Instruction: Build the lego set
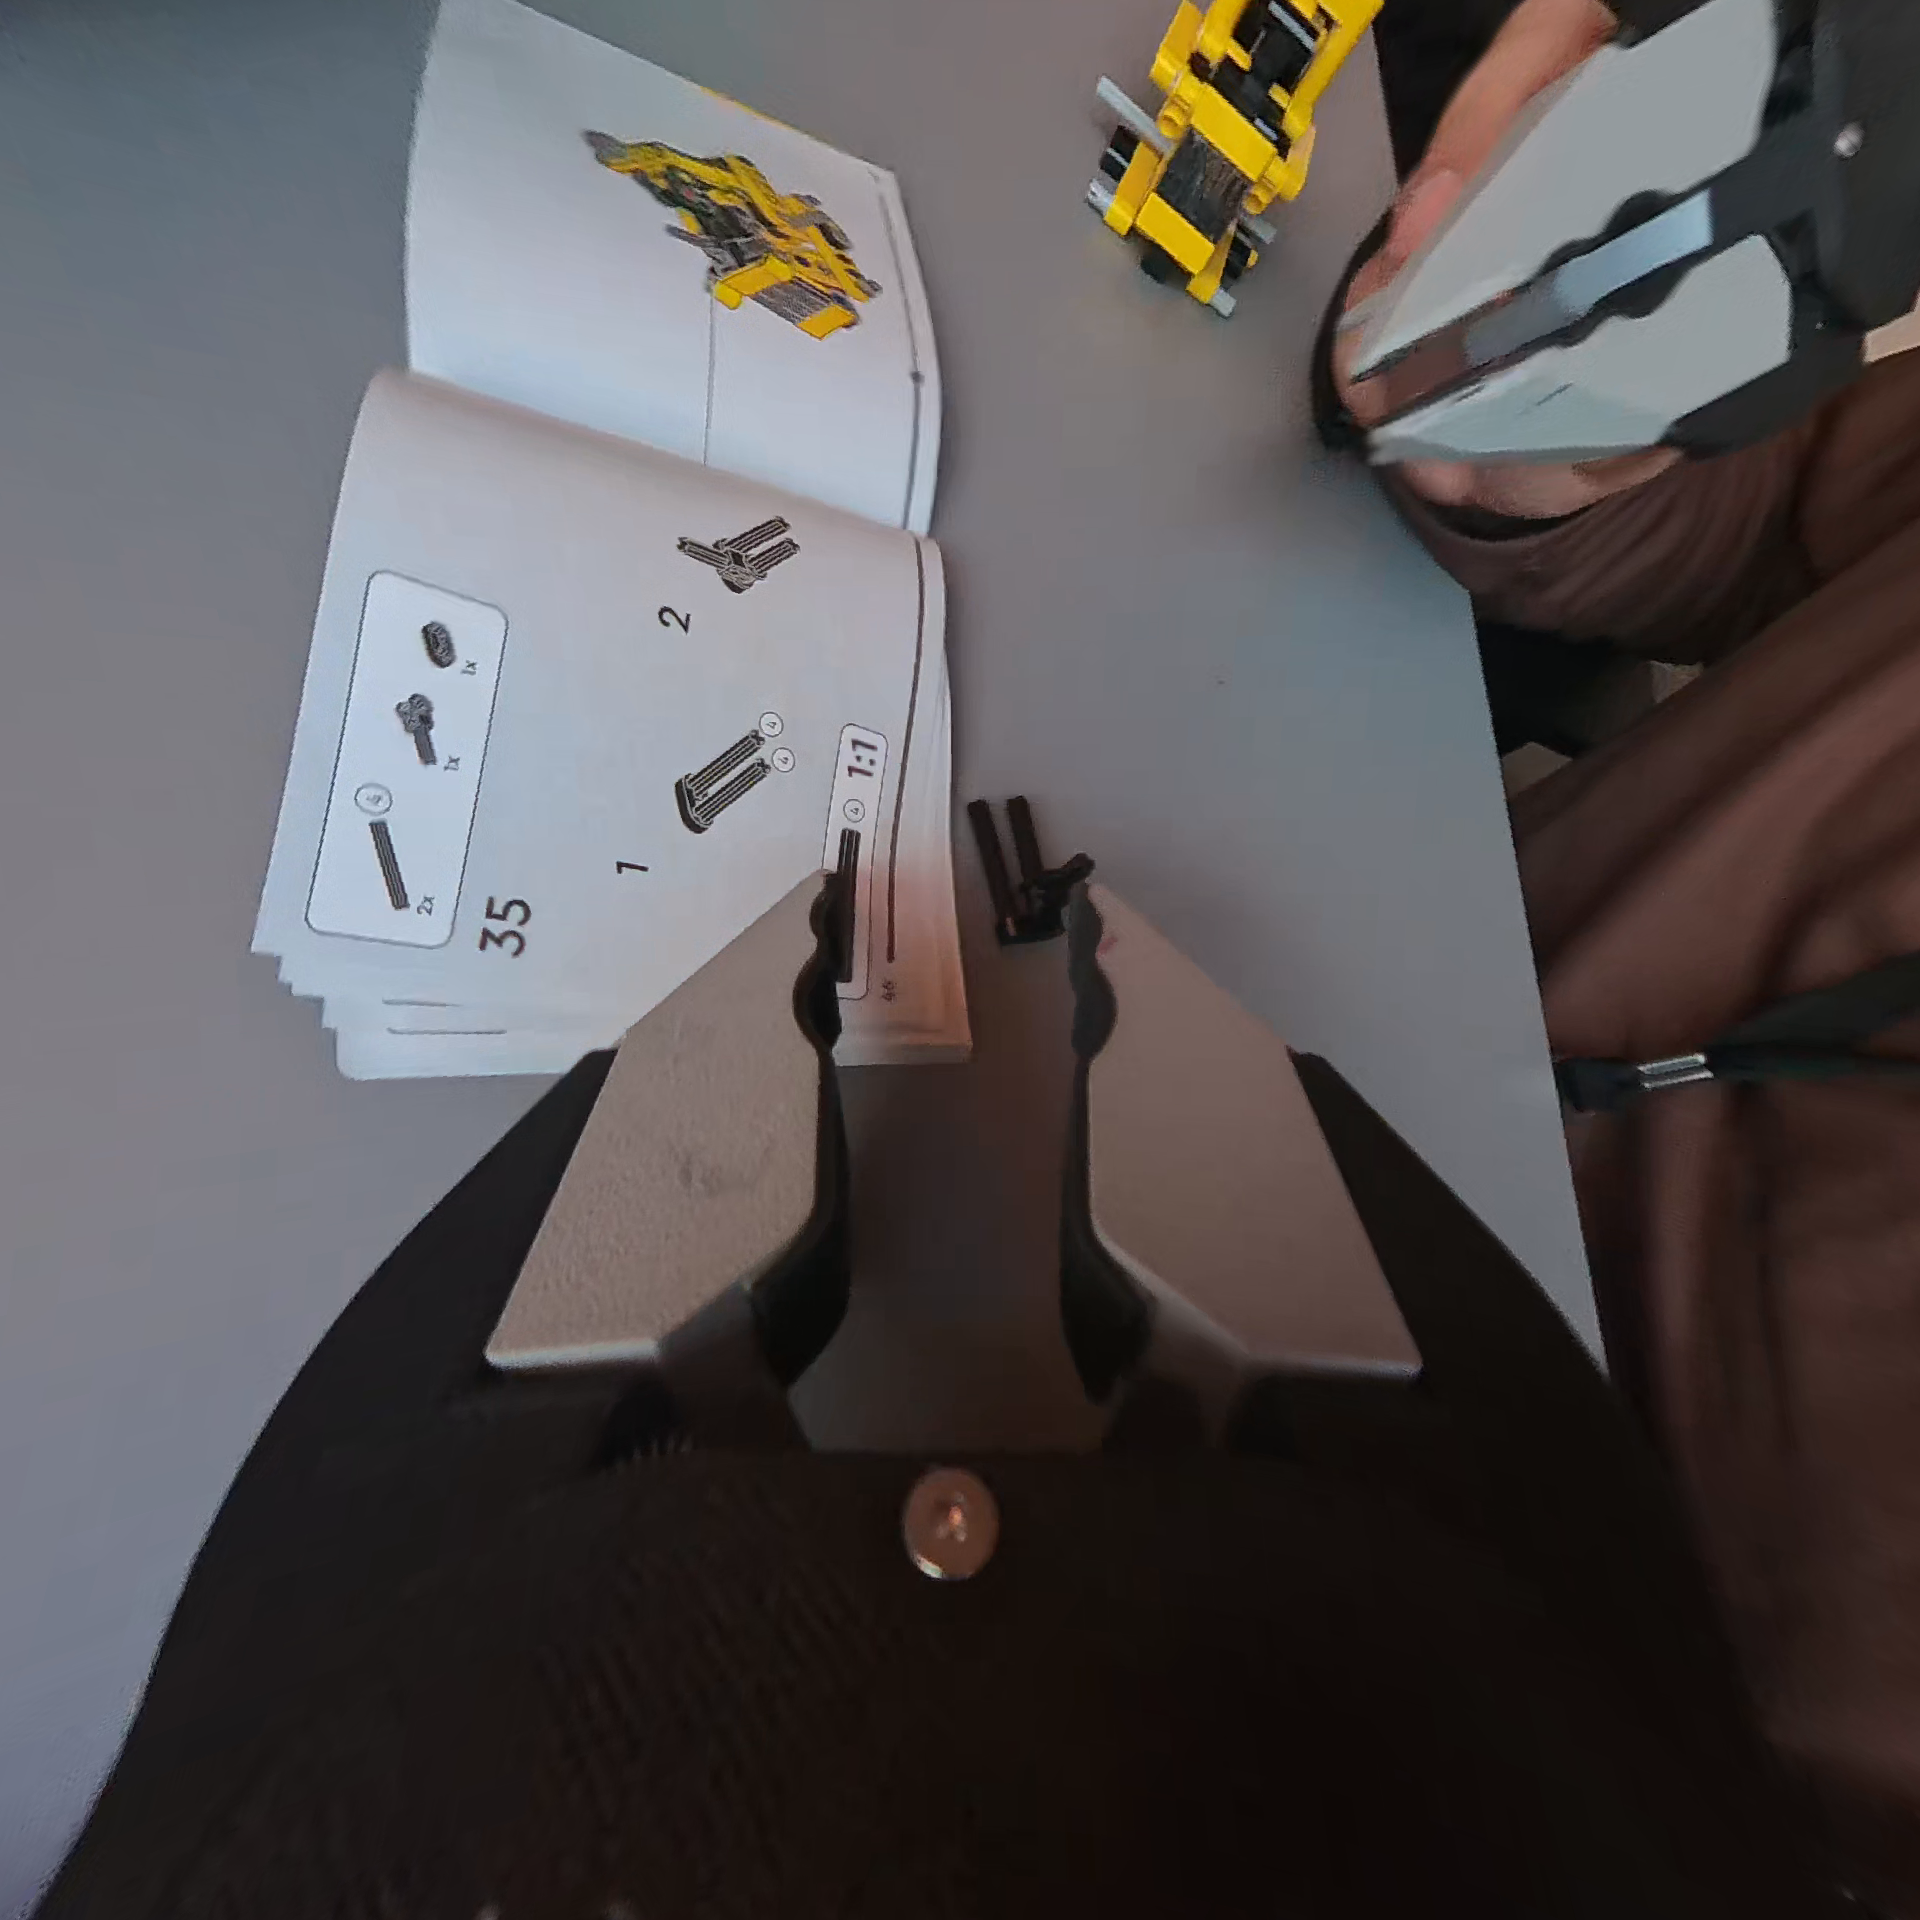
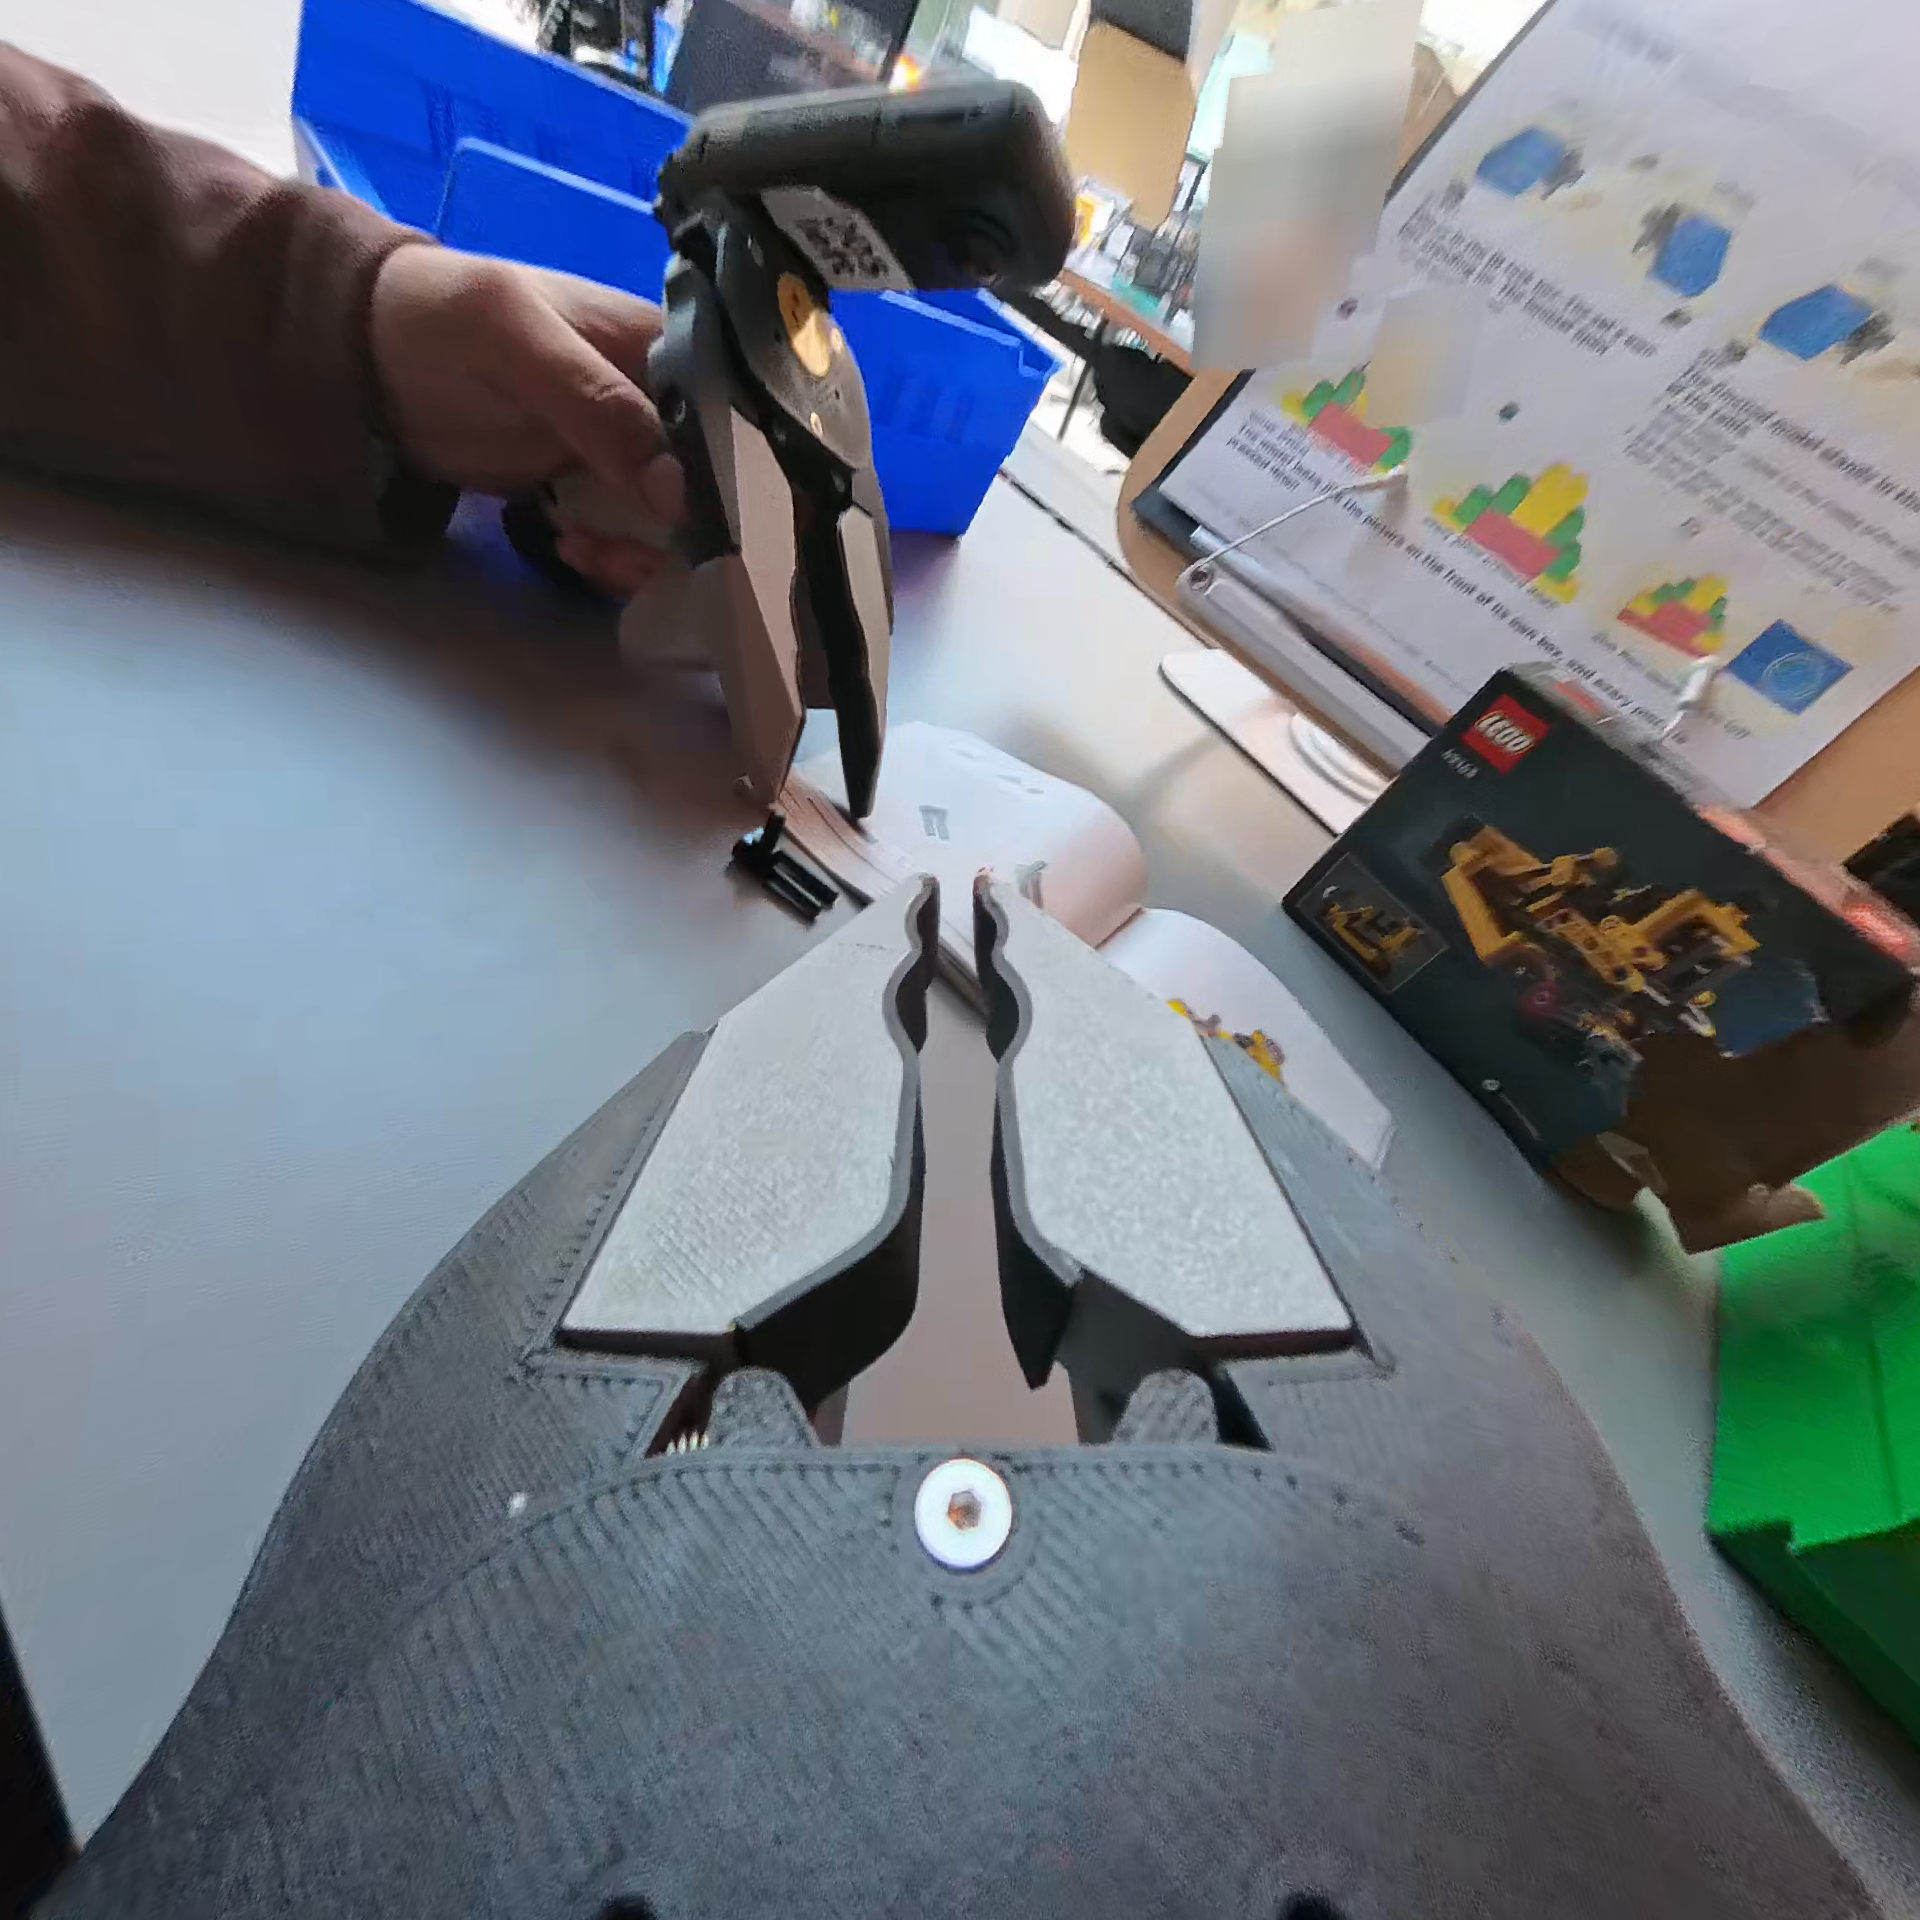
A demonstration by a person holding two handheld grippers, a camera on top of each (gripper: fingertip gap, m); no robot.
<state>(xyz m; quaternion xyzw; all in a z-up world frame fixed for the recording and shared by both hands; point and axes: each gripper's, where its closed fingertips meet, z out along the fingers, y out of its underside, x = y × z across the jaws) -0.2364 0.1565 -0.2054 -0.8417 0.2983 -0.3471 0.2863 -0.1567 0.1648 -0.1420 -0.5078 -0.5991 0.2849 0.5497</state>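
A small black lego assembly [image 1: 1023, 868] of two short rods on a connector lies on the grey table, beside the open instruction booklet [image 1: 623, 675]. My left gripper [image 1: 956, 904] is open and empty, its tips just above and either side of the assembly. The right wrist view shows the assembly [image 2: 784, 873] under the left gripper [image 2: 816, 805], which a hand holds. The part-built yellow lego model [image 1: 1205, 156] stands at the far edge. My right gripper [image 2: 953, 888] is nearly shut with a thin gap and holds nothing. It also shows in the left wrist view [image 1: 1361, 405].
A dark lego box [image 2: 1558, 935] lies right of the booklet [image 2: 987, 810]. Behind it stands a monitor [image 2: 1558, 364]. Blue bins [image 2: 935, 395] are at the back. A green object [image 2: 1818, 1403] is at the right. The table edge [image 1: 1507, 831] runs along the person's brown clothing. One gripper's finger ends stand about 11 centimeters off the other's. The part-built yellow lego model [image 1: 1205, 156] lies some 15 centimeters from my right tips, 25 centimeters from my left tips.
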